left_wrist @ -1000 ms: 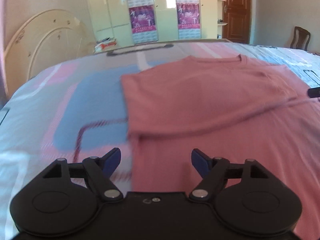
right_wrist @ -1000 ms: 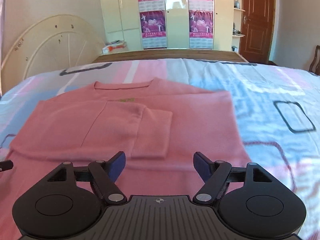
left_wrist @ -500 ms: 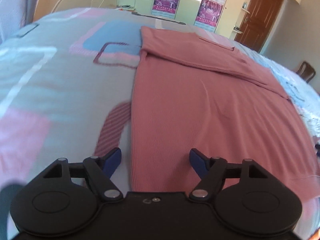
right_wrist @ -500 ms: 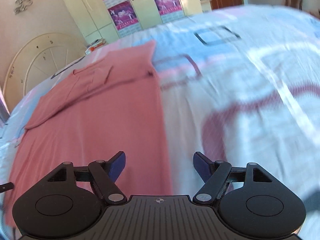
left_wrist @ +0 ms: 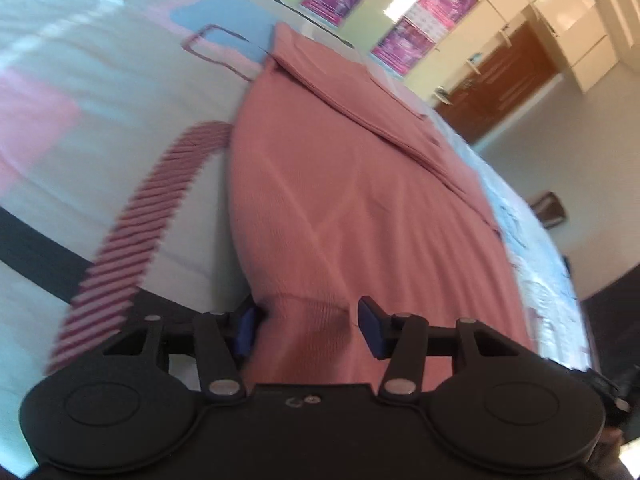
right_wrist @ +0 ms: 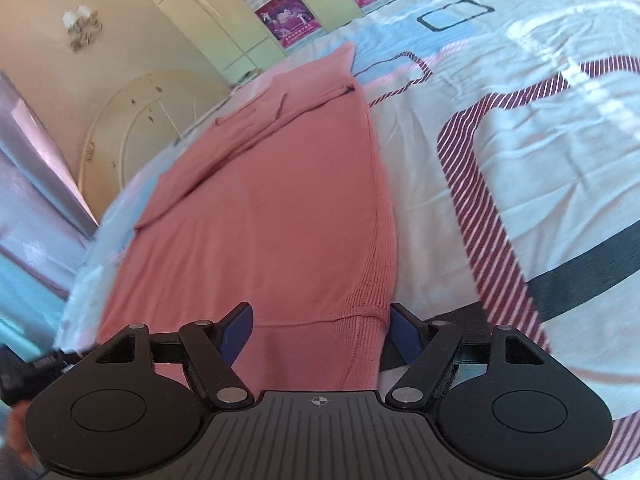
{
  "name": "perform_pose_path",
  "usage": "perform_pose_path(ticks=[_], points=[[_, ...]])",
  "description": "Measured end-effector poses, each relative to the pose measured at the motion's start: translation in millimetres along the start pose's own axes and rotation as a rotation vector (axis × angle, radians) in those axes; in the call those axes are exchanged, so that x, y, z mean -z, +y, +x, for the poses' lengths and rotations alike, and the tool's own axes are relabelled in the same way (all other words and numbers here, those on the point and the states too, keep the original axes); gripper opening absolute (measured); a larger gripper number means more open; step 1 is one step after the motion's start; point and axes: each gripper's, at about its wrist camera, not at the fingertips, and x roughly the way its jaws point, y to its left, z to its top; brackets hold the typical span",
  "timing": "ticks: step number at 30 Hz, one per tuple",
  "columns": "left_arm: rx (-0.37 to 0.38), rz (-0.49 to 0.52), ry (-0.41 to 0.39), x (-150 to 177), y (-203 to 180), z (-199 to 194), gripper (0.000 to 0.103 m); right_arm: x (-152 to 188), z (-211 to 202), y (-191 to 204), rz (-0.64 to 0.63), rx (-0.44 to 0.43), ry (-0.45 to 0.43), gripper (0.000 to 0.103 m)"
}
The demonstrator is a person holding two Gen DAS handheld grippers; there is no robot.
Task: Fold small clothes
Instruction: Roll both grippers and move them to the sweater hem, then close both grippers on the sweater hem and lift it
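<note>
Left wrist view had your left gripper (left_wrist: 308, 328) at the bottom centre of the frame, over the near left corner of the pink sweater (left_wrist: 360, 208). Its jaws had just been closing, and a bunched-up bit of the ribbed hem sat between the blue pads (left_wrist: 370, 322); the left pad touched the cloth edge, the right pad stood just clear of it, so no grip had formed. The sweater ran from the lower centre up to the upper middle of the frame, lying flat on the patterned bedsheet (left_wrist: 80, 92), its sleeves folded across the chest at the far end.

From the right wrist view, your right gripper (right_wrist: 320, 330) was spread wide at the bottom of the frame, straddling the sweater's (right_wrist: 260, 220) near right hem corner. Neither pad pressed the cloth. The bedsheet (right_wrist: 540, 128) filled the right side, and wardrobe doors with purple posters (right_wrist: 288, 16) stood at the upper centre.
</note>
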Motion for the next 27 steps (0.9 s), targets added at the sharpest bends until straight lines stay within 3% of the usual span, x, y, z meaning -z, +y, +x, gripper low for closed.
perform_pose_path(ticks=[2, 7, 12, 15, 17, 18, 20, 25, 27], points=[[0.002, 0.007, -0.006, 1.5, -1.5, 1.8, 0.049, -5.6, -0.4, -9.8, 0.079, -0.042, -0.013, 0.059], [0.012, -0.047, -0.07, 3.6, 6.6, 2.5, 0.046, -14.2, 2.1, -26.0, 0.166, -0.088, 0.003, 0.056], [-0.071, -0.029, -0.129, -5.0, 6.2, 2.8, 0.037, -21.8, 5.0, -19.4, 0.117, -0.074, 0.003, 0.055], [-0.112, 0.025, -0.115, -5.2, -1.3, 6.0, 0.034, -24.2, 13.5, -14.3, 0.074, -0.041, 0.015, 0.036], [-0.133, 0.046, -0.106, -4.8, -4.3, 8.4, 0.013, -22.6, 18.5, -12.1, 0.051, -0.044, 0.033, 0.029], [-0.146, 0.046, -0.104, -4.3, -3.9, 9.4, 0.01, -22.2, 19.8, -11.7, 0.036, -0.038, 0.037, 0.028], [-0.157, 0.047, -0.12, -1.6, -3.9, 5.1, 0.007, -21.4, 19.3, -11.4, 0.014, -0.029, 0.036, 0.017], [-0.195, 0.067, -0.131, 2.7, -6.6, -2.1, 0.007, -18.5, 9.6, -9.8, -0.005, -0.045, -0.025, 0.016], [-0.2, 0.062, -0.123, 2.8, -3.3, 0.9, 0.007, -17.0, 18.2, -9.0, -0.04, 0.0, 0.018, 0.016]])
